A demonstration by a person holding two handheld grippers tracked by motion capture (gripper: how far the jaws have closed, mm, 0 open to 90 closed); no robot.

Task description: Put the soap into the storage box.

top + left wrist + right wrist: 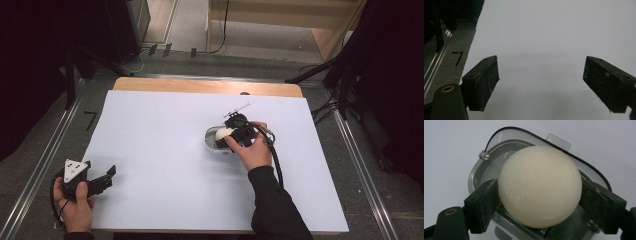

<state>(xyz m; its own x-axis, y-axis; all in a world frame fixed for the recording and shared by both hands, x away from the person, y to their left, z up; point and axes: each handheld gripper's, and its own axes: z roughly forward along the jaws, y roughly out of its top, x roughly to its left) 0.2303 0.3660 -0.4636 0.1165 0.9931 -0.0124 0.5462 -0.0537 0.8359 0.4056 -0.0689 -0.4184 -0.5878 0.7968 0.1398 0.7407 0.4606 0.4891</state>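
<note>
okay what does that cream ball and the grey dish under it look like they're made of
Cream ball: probably hard plastic or resin; smooth satin surface with fine scratches, held by the right tool. Grey dish: likely moulded plastic, judging by its rounded rim and clear edge with a tab.

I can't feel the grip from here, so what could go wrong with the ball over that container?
1. The cream ball is smooth and round, pinched only at its sides by the right gripper; it could slip out.
2. It sits above the grey container, which looks light, so a bump could shove it.
3. The left gripper is far off, open, steadying nothing.
</note>
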